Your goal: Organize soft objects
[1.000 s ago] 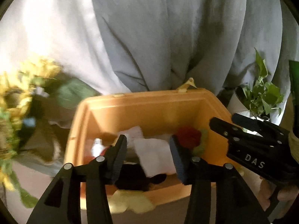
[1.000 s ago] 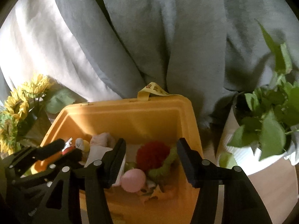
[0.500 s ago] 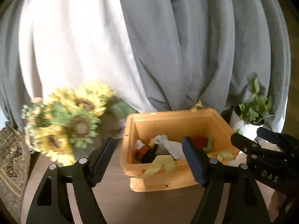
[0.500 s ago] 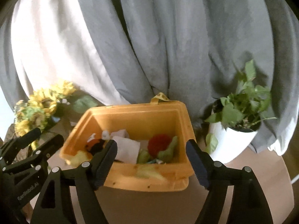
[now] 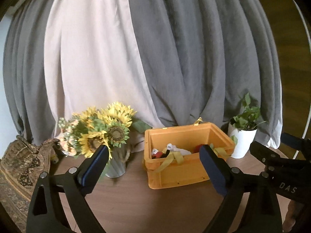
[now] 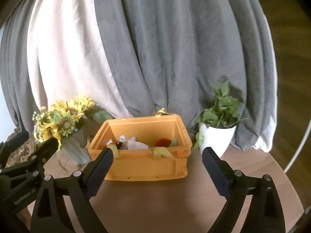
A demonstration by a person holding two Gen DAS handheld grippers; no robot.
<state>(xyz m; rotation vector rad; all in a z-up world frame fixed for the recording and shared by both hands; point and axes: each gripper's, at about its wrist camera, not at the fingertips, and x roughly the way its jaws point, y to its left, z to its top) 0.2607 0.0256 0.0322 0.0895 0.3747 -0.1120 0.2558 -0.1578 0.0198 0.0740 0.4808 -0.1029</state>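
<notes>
An orange plastic crate [image 5: 175, 172] [image 6: 143, 167] stands on the brown table. Several soft toys lie inside it: a white one [image 5: 176, 149] [image 6: 136, 144], a red round one [image 6: 164, 142], a black and red one [image 5: 160, 154]. Yellow-green strips [image 5: 171, 159] [image 6: 162, 152] hang over its front rim. My left gripper [image 5: 153, 167] is open and empty, held back from the crate. My right gripper [image 6: 157, 167] is open and empty, also in front of the crate. Each gripper shows at the edge of the other's view.
A vase of sunflowers [image 5: 105, 134] [image 6: 62, 124] stands left of the crate. A white pot with a green plant [image 5: 243, 136] [image 6: 219, 128] stands right of it. Grey and white curtains [image 5: 155, 48] hang behind. A patterned rug [image 5: 17, 167] lies at far left.
Both grippers have pulled back and away from the crate, where they were right over the toys. Their jaws have opened wider. The toys stay in the crate.
</notes>
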